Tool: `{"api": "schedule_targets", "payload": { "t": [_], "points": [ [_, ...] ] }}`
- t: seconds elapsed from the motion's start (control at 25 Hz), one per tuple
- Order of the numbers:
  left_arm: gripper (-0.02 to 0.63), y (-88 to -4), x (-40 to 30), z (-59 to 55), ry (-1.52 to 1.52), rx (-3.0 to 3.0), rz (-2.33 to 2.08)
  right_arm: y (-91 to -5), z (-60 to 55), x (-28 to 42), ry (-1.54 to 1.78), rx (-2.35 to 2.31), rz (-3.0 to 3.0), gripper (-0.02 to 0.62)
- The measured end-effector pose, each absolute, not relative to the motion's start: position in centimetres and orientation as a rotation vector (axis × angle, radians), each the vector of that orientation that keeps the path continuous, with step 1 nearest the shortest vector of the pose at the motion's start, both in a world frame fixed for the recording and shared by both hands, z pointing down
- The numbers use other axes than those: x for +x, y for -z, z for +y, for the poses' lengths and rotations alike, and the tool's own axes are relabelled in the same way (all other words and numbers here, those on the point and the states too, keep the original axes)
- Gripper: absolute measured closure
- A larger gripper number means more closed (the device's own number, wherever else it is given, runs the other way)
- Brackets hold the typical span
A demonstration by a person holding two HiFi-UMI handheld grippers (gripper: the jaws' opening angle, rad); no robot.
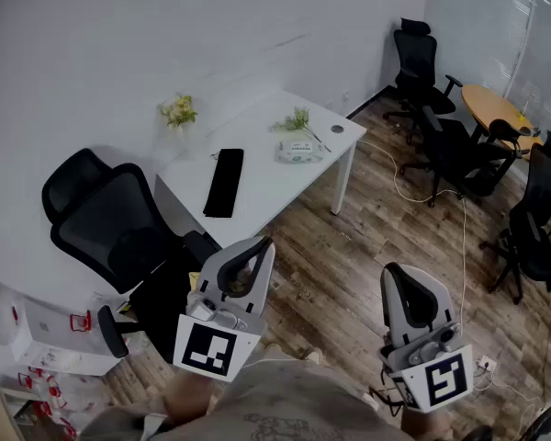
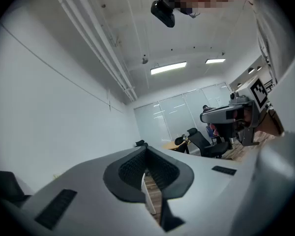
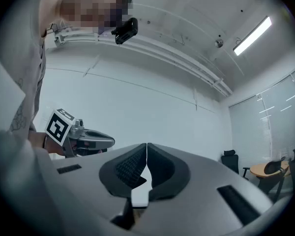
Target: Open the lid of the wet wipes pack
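Both pairs of jaws are pressed together with nothing between them. The left gripper [image 2: 146, 150] and right gripper [image 3: 146, 147] hang near the person's body, well apart from the wet wipes pack [image 1: 299, 151], which lies on the white desk [image 1: 266, 186] near a black keyboard [image 1: 224, 182].

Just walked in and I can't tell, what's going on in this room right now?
A person stands back from the white table, holding a tool in each hand. The left tongs and the right tongs are both shut and empty, held about level in the air. The wet wipes pack lies on the table, well away from both, so nothing has been done to its lid yet.
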State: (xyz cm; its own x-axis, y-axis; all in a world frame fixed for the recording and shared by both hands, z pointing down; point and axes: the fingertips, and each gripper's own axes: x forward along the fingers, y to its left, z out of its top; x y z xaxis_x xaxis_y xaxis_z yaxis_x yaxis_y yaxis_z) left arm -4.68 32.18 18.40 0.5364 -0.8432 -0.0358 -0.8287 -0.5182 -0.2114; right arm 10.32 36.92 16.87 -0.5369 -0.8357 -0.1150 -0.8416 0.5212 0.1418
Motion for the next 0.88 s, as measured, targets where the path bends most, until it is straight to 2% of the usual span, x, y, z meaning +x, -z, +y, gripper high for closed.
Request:
{"api": "schedule_targets", "payload": {
  "t": [0.88],
  "points": [
    [0.589, -20.5, -3.2, 29.2, 0.177, -2.582, 1.462, -19.0, 33.5, 12.5, -0.212, -1.451, 2.683, 0.561]
  ]
}}
